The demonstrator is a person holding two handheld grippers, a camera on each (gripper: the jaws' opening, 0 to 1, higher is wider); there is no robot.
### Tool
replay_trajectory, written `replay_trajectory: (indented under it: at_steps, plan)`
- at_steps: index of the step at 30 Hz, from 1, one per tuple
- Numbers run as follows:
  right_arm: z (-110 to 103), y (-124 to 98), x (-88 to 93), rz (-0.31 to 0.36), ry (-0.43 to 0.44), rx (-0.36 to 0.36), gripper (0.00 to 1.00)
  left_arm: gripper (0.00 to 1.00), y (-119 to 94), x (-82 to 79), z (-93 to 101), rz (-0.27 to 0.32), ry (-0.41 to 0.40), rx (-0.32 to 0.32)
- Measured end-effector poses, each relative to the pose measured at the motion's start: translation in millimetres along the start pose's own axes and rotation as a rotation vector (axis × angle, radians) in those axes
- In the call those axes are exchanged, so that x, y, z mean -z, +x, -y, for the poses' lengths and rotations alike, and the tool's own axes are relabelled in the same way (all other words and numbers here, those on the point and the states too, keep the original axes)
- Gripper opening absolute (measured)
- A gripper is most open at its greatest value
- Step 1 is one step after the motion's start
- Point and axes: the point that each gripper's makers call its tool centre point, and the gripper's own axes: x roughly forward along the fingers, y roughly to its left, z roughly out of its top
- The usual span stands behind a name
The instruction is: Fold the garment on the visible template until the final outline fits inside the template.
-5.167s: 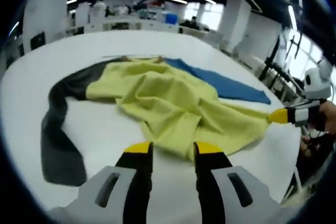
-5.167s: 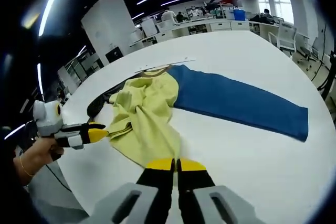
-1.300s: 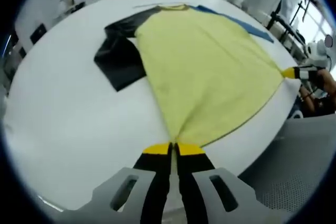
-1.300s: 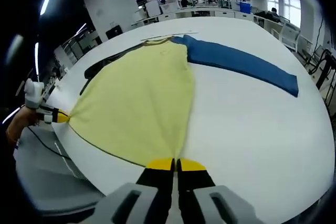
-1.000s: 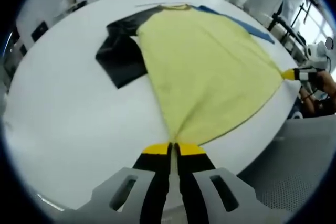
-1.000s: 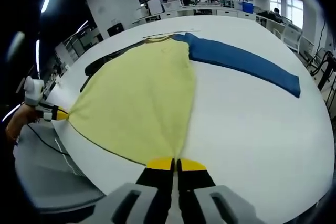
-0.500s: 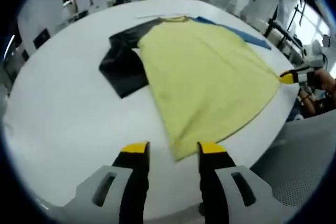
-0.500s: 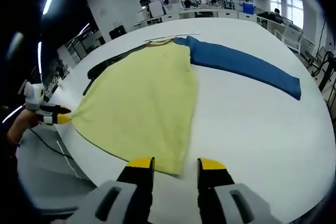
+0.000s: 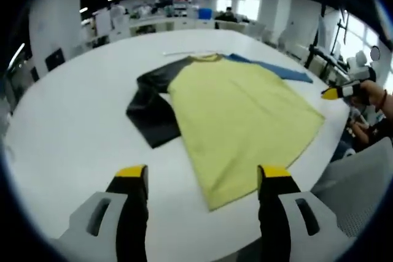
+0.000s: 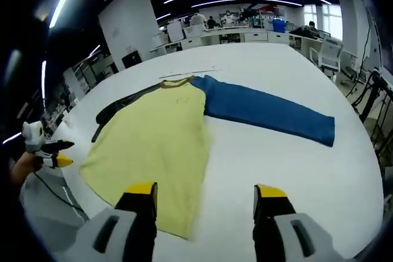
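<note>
Table (image 9: 67, 121), white and wide, takes up most of both views and carries the garment. The garment (image 10: 156, 136) is a long-sleeved shirt with a yellow body, spread flat. In the right gripper view it lies left of centre, its hem toward the bottom of the frame and its collar toward the top. In the left gripper view the yellow body (image 9: 239, 121) runs from the centre down toward the lower middle of the frame.

The blue sleeve (image 10: 270, 115) stretches straight out to the right of centre in the right gripper view. The dark sleeve (image 9: 153, 111) lies bent back on itself, left of the yellow body in the left gripper view. A thin pale strip (image 10: 190, 73) lies on the table just above the collar; what it is cannot be told.

The left gripper (image 9: 202, 179) rises from the bottom of its own view with its jaws wide apart and nothing between them, the hem's corner just ahead of them. The right gripper (image 10: 206, 196) stands the same way, jaws wide apart and empty, the hem just beside its left jaw.

Benches, pillars and ceiling light strips fill the room behind.
</note>
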Motion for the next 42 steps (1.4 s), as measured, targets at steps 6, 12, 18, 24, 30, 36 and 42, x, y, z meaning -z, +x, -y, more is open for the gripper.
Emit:
replay_trajectory:
  at_steps: [6, 12, 18, 24, 30, 36, 42]
  plan:
    - [40.2, 0.0, -30.2, 0.055, 0.000, 0.073, 0.67, 0.86, -1.7, -10.5, 3.9, 0.033, 0.012, 0.006]
    - [68.8, 5.6, -45.3, 0.082, 0.002, 0.114, 0.67, 0.92, 1.5, -9.8, 4.0, 0.026, 0.017, 0.008]
    - [112.5, 14.7, -52.1, 0.103, 0.063, 0.169, 0.64, 0.97, 1.5, -13.5, 4.1, 0.044, 0.020, 0.004]
    - [144.0, 17.8, -43.9, 0.062, 0.081, 0.257, 0.55, 0.99, 2.6, -21.1, 1.7, 0.099, -0.010, -0.007]
    - [167.2, 22.4, -36.3, 0.032, 0.100, 0.327, 0.51, 0.99, 5.0, -22.3, -0.5, 0.096, 0.000, -0.014]
    - [178.7, 29.4, -28.3, 0.000, 0.144, 0.345, 0.42, 0.99, 4.9, -26.3, -0.9, 0.102, 0.011, -0.014]
    - [191.6, 31.4, -17.2, -0.056, 0.188, 0.390, 0.27, 0.99, 1.6, -29.5, 0.4, 0.098, 0.017, -0.014]
